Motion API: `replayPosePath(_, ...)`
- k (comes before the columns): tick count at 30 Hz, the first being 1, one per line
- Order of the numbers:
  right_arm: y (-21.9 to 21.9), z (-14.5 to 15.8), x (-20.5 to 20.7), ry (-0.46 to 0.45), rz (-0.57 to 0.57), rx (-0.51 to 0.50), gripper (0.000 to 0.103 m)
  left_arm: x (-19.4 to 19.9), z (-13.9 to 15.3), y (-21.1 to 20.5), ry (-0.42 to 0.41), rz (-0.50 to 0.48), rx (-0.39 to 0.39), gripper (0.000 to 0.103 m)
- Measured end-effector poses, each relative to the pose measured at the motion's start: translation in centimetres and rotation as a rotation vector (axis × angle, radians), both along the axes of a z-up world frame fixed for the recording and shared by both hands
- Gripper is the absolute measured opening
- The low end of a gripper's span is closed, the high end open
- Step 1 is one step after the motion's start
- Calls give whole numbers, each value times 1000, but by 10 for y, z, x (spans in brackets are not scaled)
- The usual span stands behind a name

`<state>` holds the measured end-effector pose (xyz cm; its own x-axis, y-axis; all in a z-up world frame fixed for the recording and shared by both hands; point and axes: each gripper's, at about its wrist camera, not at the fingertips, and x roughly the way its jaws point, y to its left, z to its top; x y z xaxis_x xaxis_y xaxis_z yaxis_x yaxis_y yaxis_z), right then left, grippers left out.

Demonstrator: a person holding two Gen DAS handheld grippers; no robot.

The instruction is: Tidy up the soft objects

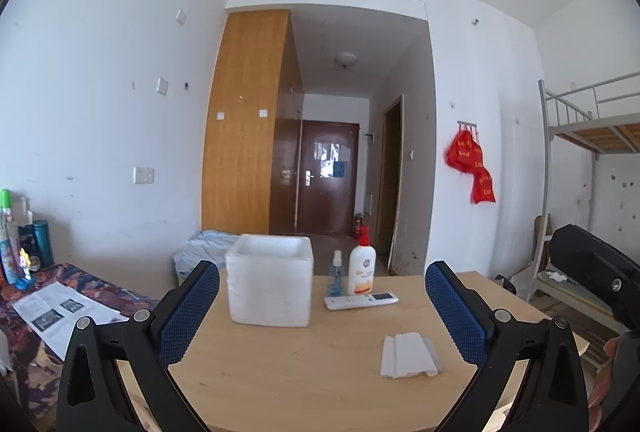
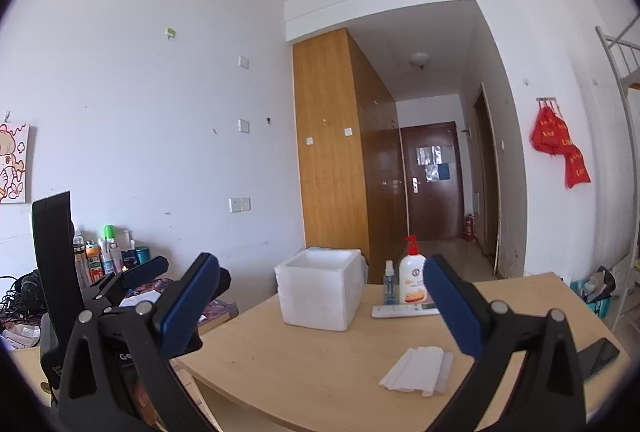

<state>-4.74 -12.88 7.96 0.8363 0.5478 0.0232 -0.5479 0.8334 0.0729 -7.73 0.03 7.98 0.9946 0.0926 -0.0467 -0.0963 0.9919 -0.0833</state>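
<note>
Right now my left tool (image 1: 322, 306) and my right tool (image 2: 320, 302) both hover above the wooden counter (image 1: 280, 372), jaws spread wide, gripping nothing. On the counter, a folded white cloth (image 1: 410, 354) lies near the front right, well apart from the open white foam box (image 1: 270, 280). Just beside the box stand a small spray bottle (image 1: 336, 274) and a lotion pump bottle (image 1: 362, 266), a white remote (image 1: 360, 300) lying before them.

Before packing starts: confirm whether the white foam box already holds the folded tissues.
No, the folded tissues lie flat on the wooden table, apart from the white foam box.
</note>
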Motion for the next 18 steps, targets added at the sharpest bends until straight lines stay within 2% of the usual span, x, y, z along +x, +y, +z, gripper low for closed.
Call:
replayPosePath(8,-20,-36,27,68,-68,7,103,31,-30,-14,10,-26,-25,103)
replayPosePath(18,-42,-69,64,188,-109,-1,103,84,-56,-45,77,-80,13,103)
